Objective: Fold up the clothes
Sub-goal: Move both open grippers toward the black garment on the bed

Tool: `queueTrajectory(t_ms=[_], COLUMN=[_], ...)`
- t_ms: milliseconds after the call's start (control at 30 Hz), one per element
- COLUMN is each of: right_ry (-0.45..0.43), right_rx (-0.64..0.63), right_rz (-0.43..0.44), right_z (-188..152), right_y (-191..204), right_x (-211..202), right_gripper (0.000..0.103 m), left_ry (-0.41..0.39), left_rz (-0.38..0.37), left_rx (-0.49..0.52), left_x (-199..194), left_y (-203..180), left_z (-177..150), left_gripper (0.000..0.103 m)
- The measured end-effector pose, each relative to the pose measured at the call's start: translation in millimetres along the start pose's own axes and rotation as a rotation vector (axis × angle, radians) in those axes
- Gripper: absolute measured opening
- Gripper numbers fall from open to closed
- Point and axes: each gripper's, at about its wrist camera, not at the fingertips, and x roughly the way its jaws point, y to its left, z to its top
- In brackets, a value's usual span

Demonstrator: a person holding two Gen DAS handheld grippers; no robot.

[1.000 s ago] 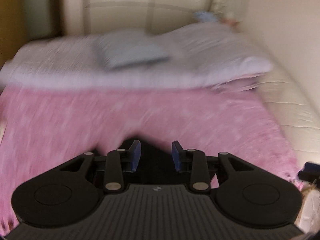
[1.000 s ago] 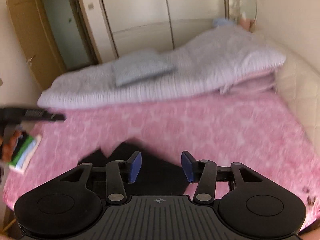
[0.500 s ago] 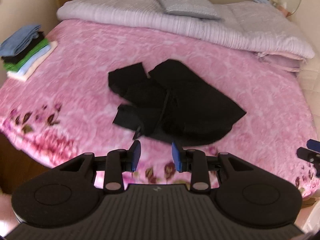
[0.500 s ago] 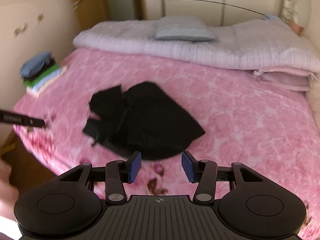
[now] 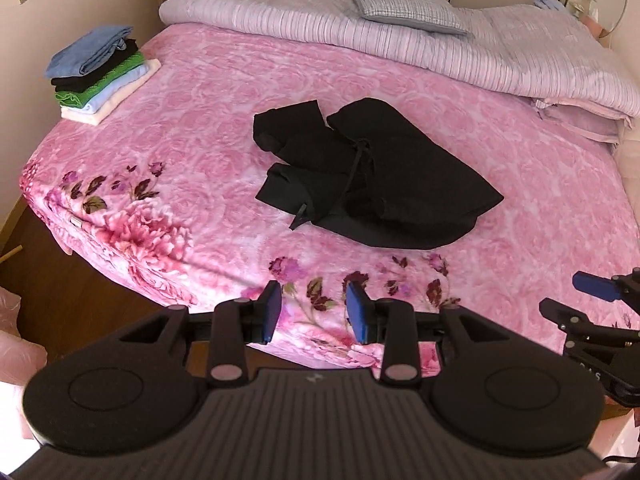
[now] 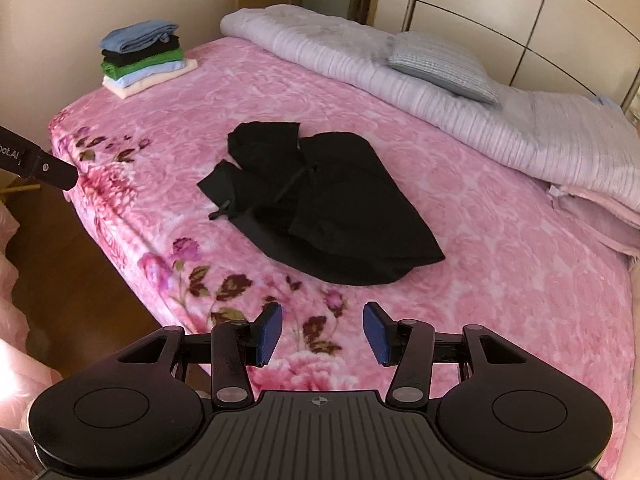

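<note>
Blue pads line both claws, and each hangs just off the near edge of the bed with its jaws spread wide and nothing between them: the left claw [image 5: 314, 312] and the right claw [image 6: 322, 334] look parked back from the work, probably so the whole garment can be sized up before a grab. Ahead of both, on the pink floral blanket [image 5: 192, 152], lies the black garment [image 5: 380, 184], crumpled and partly doubled over itself, with a thin drawstring [image 5: 344, 184] trailing toward the claws; its overlaps hide which part is which, so I cannot tell trousers from a hooded top. Farther off and to the left of the claws, a stack of folded clothes [image 6: 146, 58] sits at the bed's corner, seemingly finished pieces kept clear of the folding space. Beyond, a lilac quilt [image 6: 400, 76] and grey pillow [image 6: 440, 66] are bunched along the far side. From the left wrist view, the right claw shows only partly, cut off at the frame's edge.
</note>
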Motion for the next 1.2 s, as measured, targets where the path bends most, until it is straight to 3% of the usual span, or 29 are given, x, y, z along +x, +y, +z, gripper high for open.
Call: queueTrajectory(t_ms=[367, 733, 1000, 1200], right_ry=[0.013, -0.008, 0.025, 0.084], right_rx=[0.052, 0.131, 0.217, 0.252], right_rz=[-0.028, -0.119, -0.155, -0.165], right_z=[28, 72, 78, 66], right_y=[25, 44, 41, 29], right_x=[4, 13, 31, 55], right_gripper=[0.049, 0.049, 0.049, 0.049], left_ry=[-0.010, 0.005, 0.011, 0.074], left_rz=[-0.052, -0.095, -0.139, -0.130], left_rx=[-0.019, 0.028, 0.046, 0.011], left_x=[4, 35, 59, 91], left_y=[40, 87, 100, 107], left_z=[2, 38, 51, 46], left_gripper=[0.032, 0.032, 0.032, 0.032])
